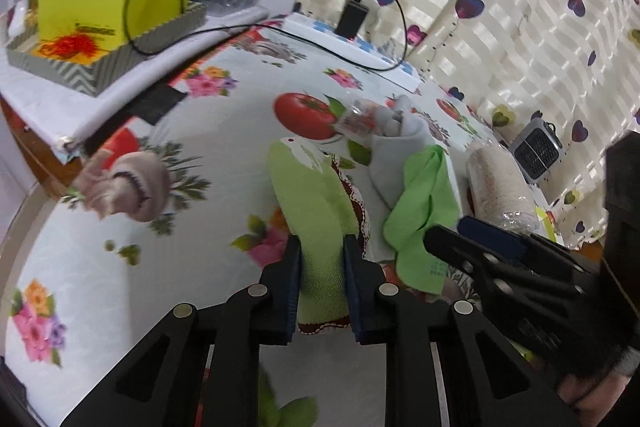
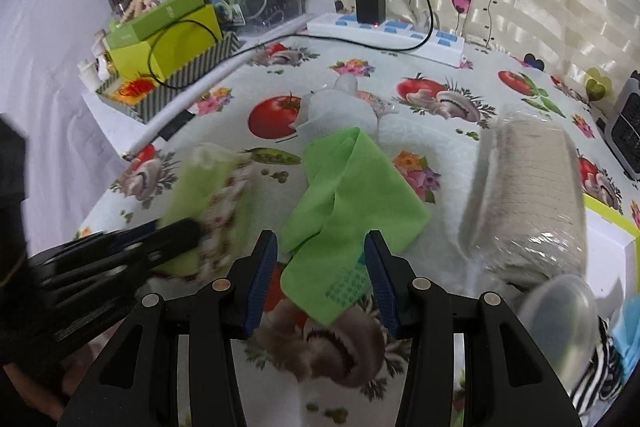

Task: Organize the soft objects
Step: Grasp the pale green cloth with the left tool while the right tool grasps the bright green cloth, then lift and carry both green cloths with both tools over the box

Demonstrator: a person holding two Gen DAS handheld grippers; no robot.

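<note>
Gripping a pale green knitted cloth with dark red scalloped trim (image 1: 316, 211), the left gripper (image 1: 322, 283) has its blue-padded jaws closed against the fabric's near end. This cloth stretches away across a tablecloth printed with tomatoes, mushrooms and flowers (image 1: 160, 259). Just to its right lies a bright green folded microfibre cloth (image 2: 352, 203), its near corner between the widely parted jaws of the right gripper (image 2: 320, 279), which are not touching it. Beyond both sits a light grey soft bundle (image 1: 400, 143). Further right rests a beige textile roll in clear plastic wrap (image 2: 528, 195). At the far edge sits a white power strip (image 2: 384, 35).
</note>
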